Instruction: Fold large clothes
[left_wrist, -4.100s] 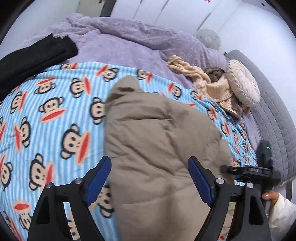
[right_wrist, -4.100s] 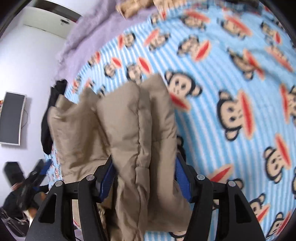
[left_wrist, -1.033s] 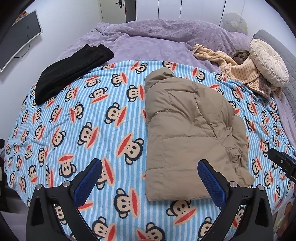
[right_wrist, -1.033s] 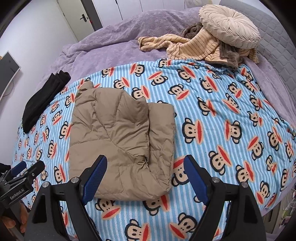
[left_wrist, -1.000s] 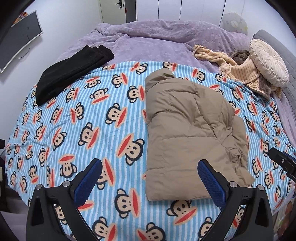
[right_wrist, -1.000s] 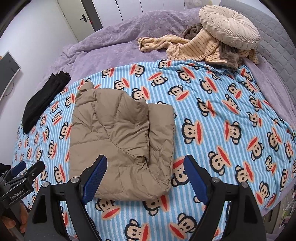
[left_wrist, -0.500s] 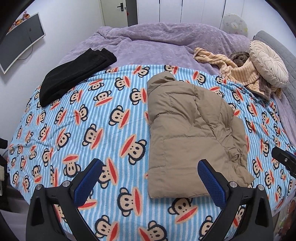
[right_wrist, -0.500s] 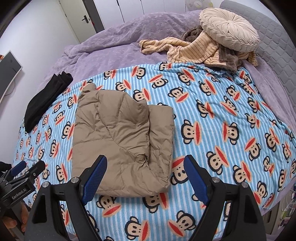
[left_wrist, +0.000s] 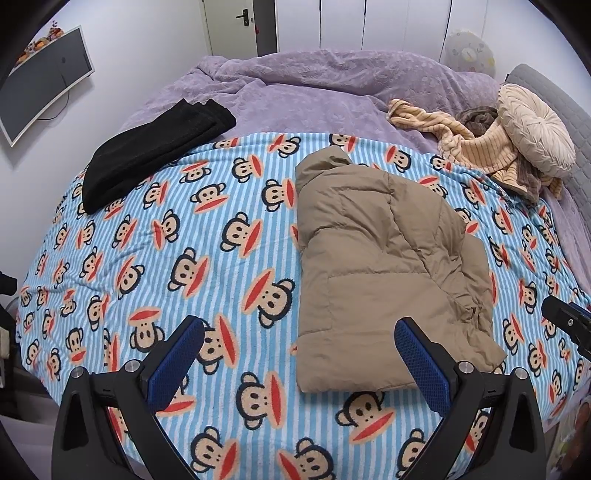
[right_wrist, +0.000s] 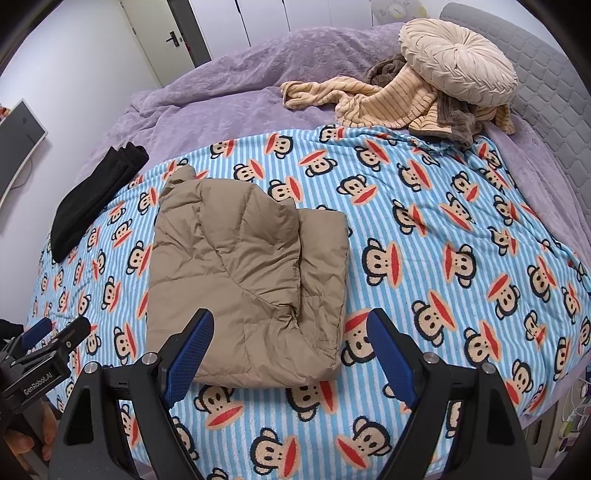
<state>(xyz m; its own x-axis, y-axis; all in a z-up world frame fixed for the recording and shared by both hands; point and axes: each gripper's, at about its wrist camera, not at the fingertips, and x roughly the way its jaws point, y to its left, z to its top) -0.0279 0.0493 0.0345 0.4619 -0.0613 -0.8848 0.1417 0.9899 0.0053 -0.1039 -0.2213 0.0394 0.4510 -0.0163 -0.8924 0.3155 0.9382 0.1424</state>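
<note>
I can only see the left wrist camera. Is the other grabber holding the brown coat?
Observer: No. The right gripper is open, with nothing between its pads. The tan jacket lies folded on the bed, let go.
Operator: Can you see my grabber from over there?
Observer: Yes. The left gripper shows at the lower left of the right wrist view, and "GenRobot.AI" is printed on its body.
Operator: Who's holding it?
Observer: Only a hand shows, gripping it from below at the picture's edge.
</note>
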